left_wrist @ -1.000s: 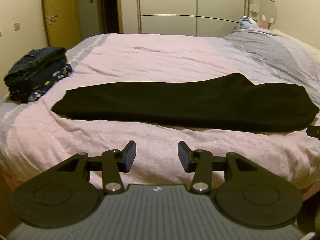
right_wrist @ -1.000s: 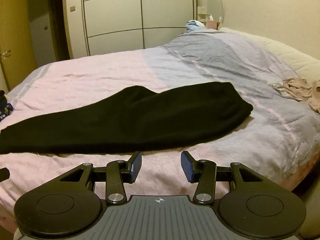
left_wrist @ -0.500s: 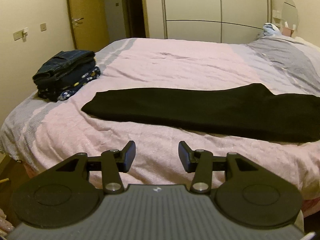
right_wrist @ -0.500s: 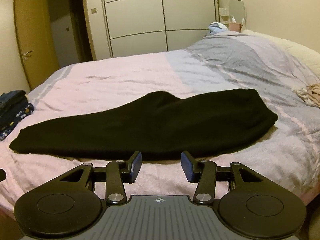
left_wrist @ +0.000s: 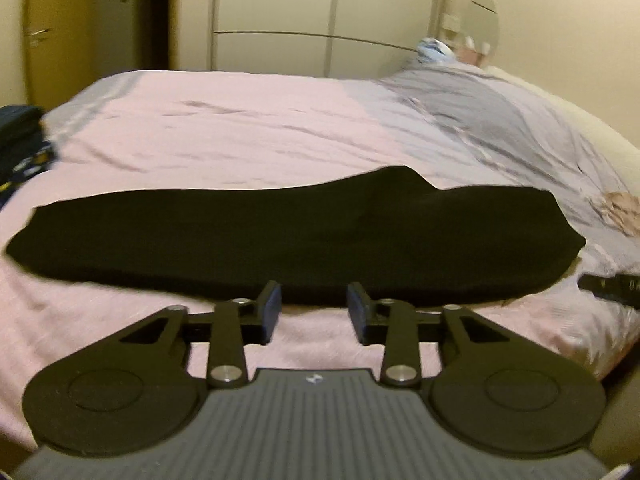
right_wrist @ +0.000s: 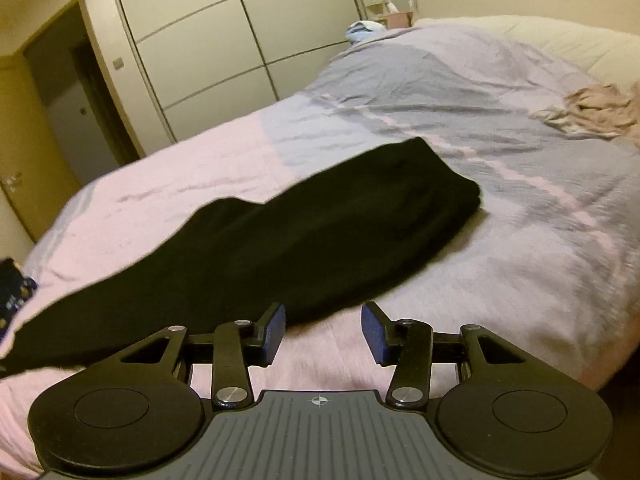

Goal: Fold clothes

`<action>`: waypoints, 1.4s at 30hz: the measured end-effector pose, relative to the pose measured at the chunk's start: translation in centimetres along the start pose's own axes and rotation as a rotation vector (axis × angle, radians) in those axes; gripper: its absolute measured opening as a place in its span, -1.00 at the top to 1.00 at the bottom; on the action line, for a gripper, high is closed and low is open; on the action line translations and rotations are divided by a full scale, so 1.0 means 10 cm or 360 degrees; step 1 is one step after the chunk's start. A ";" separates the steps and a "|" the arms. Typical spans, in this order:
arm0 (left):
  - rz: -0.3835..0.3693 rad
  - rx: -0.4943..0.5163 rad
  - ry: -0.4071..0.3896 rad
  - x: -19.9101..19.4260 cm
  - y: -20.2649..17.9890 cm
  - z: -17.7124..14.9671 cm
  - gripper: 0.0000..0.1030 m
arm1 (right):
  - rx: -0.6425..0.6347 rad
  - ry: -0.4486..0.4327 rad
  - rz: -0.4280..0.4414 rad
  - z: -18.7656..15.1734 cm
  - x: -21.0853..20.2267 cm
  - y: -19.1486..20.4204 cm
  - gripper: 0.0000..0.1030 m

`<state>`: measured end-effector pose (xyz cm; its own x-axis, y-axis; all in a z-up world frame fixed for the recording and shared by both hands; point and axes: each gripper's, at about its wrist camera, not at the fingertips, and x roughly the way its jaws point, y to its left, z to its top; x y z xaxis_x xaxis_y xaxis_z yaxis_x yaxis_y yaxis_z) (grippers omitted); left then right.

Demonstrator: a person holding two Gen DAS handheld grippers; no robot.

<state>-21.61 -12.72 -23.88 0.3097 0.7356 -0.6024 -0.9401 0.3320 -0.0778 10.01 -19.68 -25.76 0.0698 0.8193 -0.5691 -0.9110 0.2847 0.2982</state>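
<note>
A long black garment [left_wrist: 288,240] lies flat across the pink and grey bedspread [left_wrist: 240,136], folded lengthwise. It also shows in the right wrist view [right_wrist: 312,232], running from lower left to upper right. My left gripper [left_wrist: 314,308] is open and empty, just short of the garment's near edge at its middle. My right gripper [right_wrist: 323,330] is open and empty, at the near edge toward the garment's right part. The tip of the right gripper [left_wrist: 608,283] shows at the right edge of the left wrist view.
A stack of folded dark clothes [left_wrist: 20,144] sits at the bed's left side. A crumpled beige garment [right_wrist: 592,112] lies on the grey part at the right. A wardrobe [right_wrist: 224,36] and a door [left_wrist: 52,32] stand behind the bed.
Both grippers have moved closer to the black garment's near edge. The left view has swung right, the right view has tilted. Both stay open.
</note>
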 end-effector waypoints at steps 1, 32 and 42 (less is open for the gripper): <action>-0.0025 0.0012 0.0010 0.13 -0.03 0.04 0.52 | -0.0001 0.0002 0.0025 0.05 0.06 -0.02 0.09; -0.0369 0.0352 0.0090 3.38 -0.87 0.99 0.84 | -0.0451 0.0158 -0.0190 1.03 2.40 -0.43 0.74; -0.0281 -0.0114 0.0075 2.72 -0.03 0.99 0.72 | -0.0033 0.0028 -0.0103 1.18 1.71 -0.94 0.81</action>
<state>-11.54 13.01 -32.40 0.4654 0.6408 -0.6106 -0.8799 0.4094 -0.2410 24.54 -2.52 -29.28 0.1216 0.7907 -0.6000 -0.9132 0.3260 0.2446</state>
